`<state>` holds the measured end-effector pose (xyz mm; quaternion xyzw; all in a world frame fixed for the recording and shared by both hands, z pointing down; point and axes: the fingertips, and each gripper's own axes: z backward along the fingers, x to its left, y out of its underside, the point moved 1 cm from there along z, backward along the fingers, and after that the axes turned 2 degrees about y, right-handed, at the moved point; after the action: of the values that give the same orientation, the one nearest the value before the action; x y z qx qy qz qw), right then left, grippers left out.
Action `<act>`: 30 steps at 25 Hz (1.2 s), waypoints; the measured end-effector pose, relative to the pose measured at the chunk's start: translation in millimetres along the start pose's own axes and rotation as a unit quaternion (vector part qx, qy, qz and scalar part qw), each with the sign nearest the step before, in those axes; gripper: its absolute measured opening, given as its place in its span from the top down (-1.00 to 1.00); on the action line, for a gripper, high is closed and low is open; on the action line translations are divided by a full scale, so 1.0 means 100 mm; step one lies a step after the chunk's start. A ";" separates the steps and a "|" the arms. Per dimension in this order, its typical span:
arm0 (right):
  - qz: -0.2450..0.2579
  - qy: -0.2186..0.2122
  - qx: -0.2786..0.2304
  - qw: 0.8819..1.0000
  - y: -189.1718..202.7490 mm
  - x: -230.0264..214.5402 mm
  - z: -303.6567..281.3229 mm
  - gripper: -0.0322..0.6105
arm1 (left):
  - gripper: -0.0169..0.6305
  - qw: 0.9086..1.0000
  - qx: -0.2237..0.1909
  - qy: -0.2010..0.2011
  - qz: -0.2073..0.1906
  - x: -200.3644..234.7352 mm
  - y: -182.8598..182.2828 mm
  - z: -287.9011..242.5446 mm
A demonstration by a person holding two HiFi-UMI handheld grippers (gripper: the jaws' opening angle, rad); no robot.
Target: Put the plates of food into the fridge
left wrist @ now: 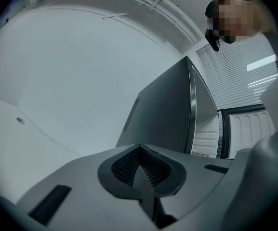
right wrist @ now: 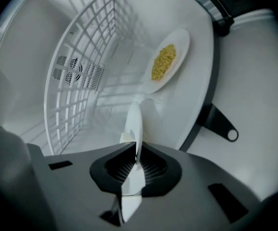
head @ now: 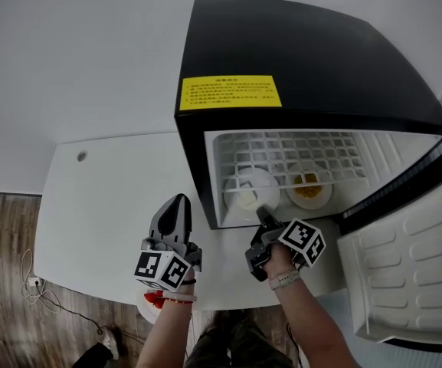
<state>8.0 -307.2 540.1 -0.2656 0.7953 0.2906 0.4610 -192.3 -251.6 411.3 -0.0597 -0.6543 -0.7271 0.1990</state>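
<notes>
Head view: black fridge (head: 305, 52) sits on the white tabletop (head: 106, 213) at 1 o'clock, with its door (head: 404, 274) swung open at 4 o'clock. Right claw (head: 263, 211) reaches into the fridge mouth and is clamped on the near rim of a plate (head: 251, 186) with pale food on it. That plate is inside the fridge, on the left side, under the wire shelf (head: 289, 152). Can't tell if it rests on the fridge floor. A second plate (head: 310, 184) with yellow food lies just beside it at 3 o'clock, also inside, apart from the claw.

Right gripper view: the plate (right wrist: 135, 124) shows edge-on, pinched between the jaws of the right claw (right wrist: 136, 153). The second plate (right wrist: 166, 61) is at 1 o'clock, the shelf (right wrist: 81, 71) at 10 o'clock.

Left claw (head: 178, 202) hovers over the tabletop at 9 o'clock of the fridge opening. In its own view, the left claw (left wrist: 139, 162) has its jaws closed together with nothing between them, and the fridge (left wrist: 167, 109) side is ahead.
</notes>
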 end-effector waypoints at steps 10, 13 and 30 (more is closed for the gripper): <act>0.183 0.077 0.017 0.980 -0.12 0.02 -0.07 0.72 | 0.93 1.000 0.001 0.002 0.016 0.01 0.05 0.01; 0.246 0.110 0.009 0.963 -0.16 0.02 -0.10 0.65 | 0.93 1.000 0.005 -0.001 0.021 0.02 0.03 0.03; 0.402 0.178 -0.019 0.898 -0.31 -0.02 -0.08 0.23 | 0.93 1.000 0.002 0.001 0.031 0.05 0.01 0.10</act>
<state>25.8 -334.0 538.3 0.0211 0.8976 0.4138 0.1502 -198.5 -243.6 415.7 -0.0788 -0.6535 -0.7195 0.2217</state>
